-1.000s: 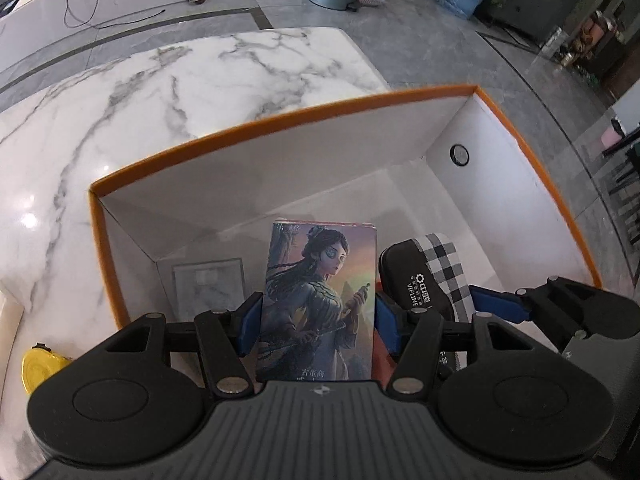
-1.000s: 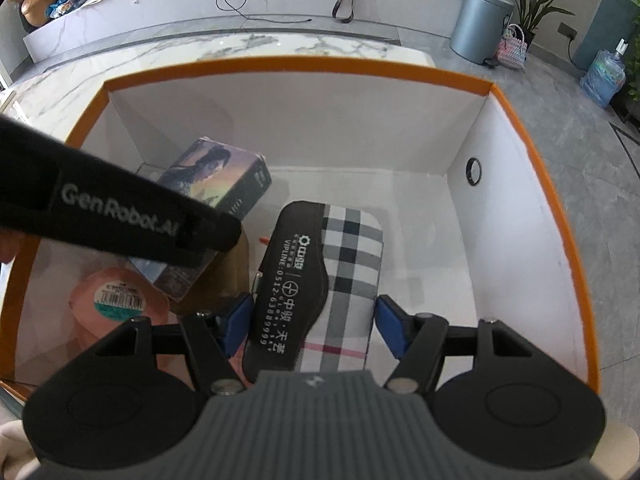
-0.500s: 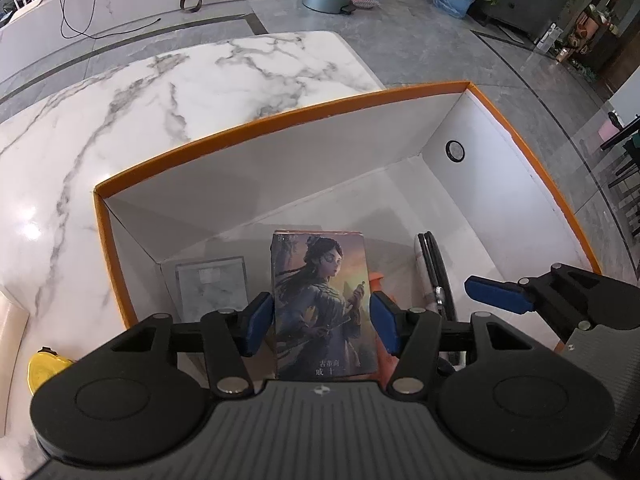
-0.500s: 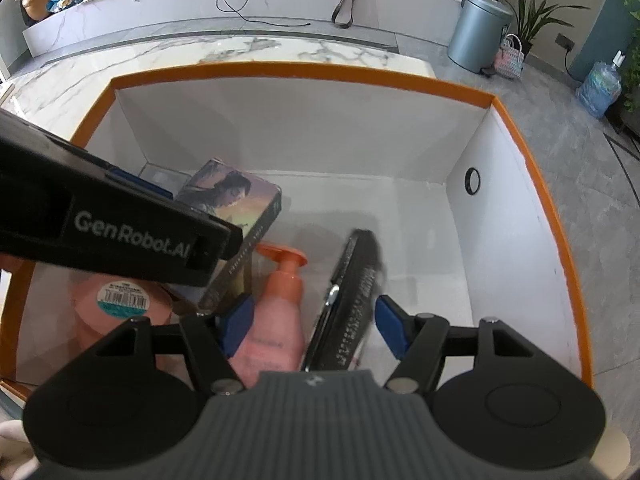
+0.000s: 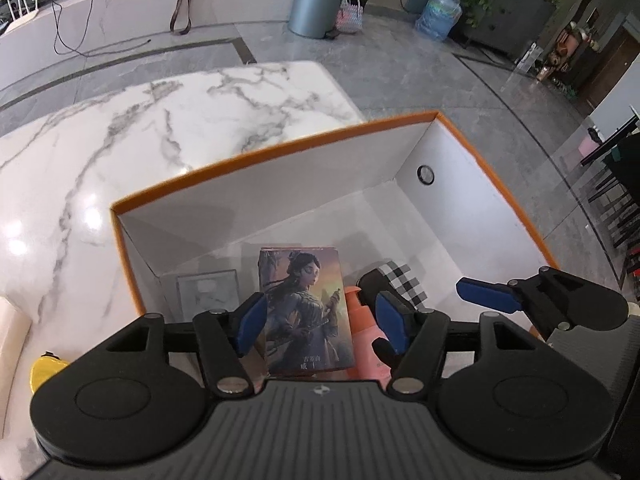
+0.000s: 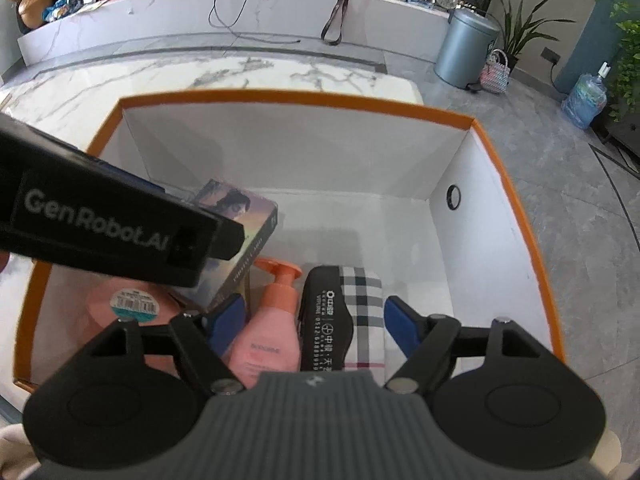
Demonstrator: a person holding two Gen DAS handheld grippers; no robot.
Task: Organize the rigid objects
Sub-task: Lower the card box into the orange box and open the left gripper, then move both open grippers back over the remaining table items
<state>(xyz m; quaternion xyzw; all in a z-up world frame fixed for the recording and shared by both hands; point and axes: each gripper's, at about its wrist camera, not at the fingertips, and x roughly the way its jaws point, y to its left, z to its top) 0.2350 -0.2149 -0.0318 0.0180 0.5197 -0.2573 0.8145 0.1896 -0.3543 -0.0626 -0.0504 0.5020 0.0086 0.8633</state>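
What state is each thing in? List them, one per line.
Orange box: open-topped, partly filled.
Illustrated box: upright, released.
Pink pump bottle: lying down.
Plaid case: lying down, released.
Left tool: open, jaws just widened around the illustrated box.
Right tool: open, just widened.

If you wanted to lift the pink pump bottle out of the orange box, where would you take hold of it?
Probably the pink pump bottle by its narrow neck under the orange pump head, coming straight down from above. It stands wedged between the illustrated box and the plaid case, so its wider body sides look blocked.
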